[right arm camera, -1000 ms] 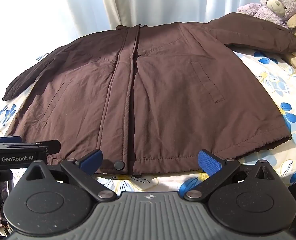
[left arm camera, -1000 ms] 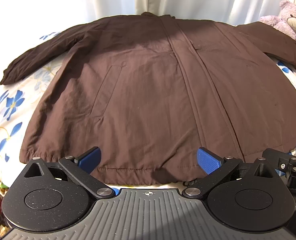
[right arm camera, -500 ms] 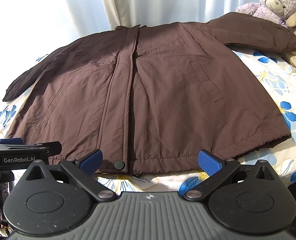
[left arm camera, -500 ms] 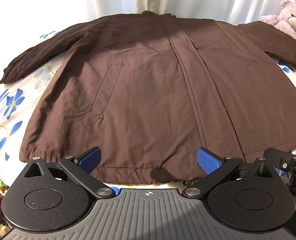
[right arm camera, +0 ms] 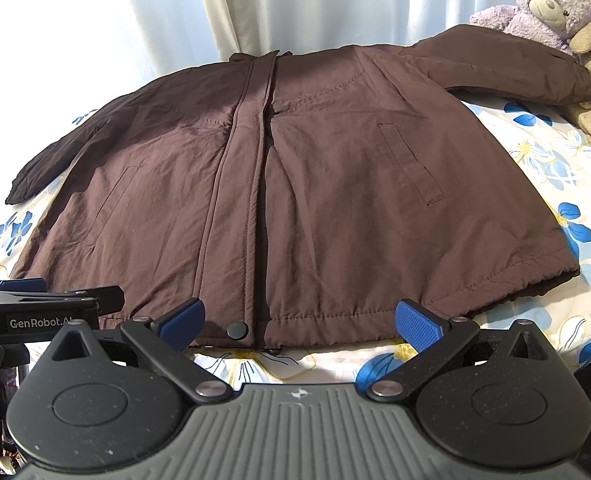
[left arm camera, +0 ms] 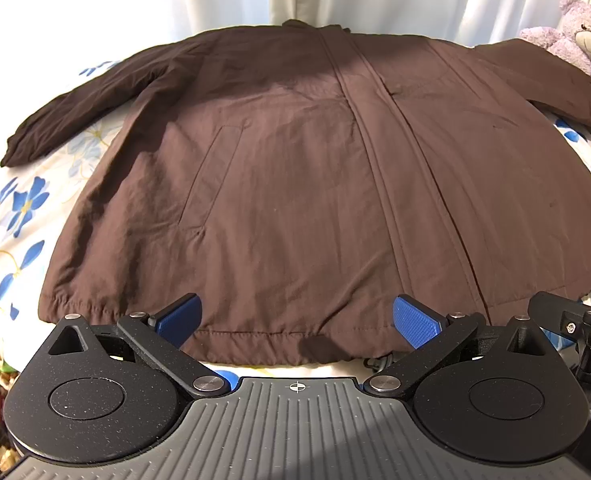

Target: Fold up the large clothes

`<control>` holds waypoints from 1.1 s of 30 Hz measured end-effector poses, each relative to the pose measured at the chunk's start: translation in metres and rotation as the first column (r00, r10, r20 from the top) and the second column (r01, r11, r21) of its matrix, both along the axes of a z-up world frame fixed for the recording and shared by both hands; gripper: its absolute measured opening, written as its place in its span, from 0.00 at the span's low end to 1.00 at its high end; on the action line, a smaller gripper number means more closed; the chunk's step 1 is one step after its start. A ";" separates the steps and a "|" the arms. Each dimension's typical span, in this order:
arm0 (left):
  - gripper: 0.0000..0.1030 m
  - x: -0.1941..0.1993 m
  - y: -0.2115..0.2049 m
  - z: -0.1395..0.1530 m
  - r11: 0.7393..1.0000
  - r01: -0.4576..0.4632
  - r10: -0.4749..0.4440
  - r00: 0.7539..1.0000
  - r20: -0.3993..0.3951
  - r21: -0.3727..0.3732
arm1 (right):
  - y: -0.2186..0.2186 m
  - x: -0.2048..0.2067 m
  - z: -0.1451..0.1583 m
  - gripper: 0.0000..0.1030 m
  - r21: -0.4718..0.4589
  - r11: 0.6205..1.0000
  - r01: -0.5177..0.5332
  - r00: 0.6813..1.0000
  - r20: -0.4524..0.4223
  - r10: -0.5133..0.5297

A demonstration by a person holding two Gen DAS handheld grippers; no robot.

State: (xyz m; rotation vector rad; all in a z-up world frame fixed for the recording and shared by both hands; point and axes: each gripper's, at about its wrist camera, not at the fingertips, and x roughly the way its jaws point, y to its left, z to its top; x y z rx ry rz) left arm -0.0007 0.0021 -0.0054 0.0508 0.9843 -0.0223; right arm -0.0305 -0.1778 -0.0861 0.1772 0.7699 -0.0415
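Across the floral bed (right arm camera: 543,160) the brown jacket (left arm camera: 295,200) lay flat, sleeves spread. Both the left gripper (left arm camera: 295,316) and right gripper (right arm camera: 299,320) hovered at its hem, jaws wide open and empty. Folding seemed unstarted; next probably meant gripping a hem corner or sleeve.

A bed (right arm camera: 543,160) with a white, blue-flowered sheet carries a dark brown jacket (right arm camera: 315,184) spread flat, hem at the near edge, sleeves outstretched. A purple teddy bear (right arm camera: 543,4) sits at the far right corner.
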 end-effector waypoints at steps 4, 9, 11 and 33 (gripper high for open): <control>1.00 -0.001 -0.001 0.000 1.000 -0.002 0.002 1.000 -0.001 0.001 | 0.000 0.000 0.000 0.99 0.000 1.000 0.001 1.000 0.000 -0.001; 1.00 -0.001 -0.001 -0.001 1.000 -0.002 0.002 1.000 -0.003 0.001 | 0.000 0.000 0.000 0.99 0.001 1.000 0.000 1.000 0.000 0.000; 1.00 -0.002 -0.002 0.000 1.000 -0.003 0.003 1.000 -0.006 0.002 | 0.000 0.000 0.000 0.99 0.001 1.000 0.000 1.000 0.000 0.000; 1.00 0.001 -0.001 0.002 1.000 -0.010 0.010 1.000 -0.020 0.006 | 0.000 0.000 0.001 0.99 0.006 1.000 0.000 1.000 0.000 0.000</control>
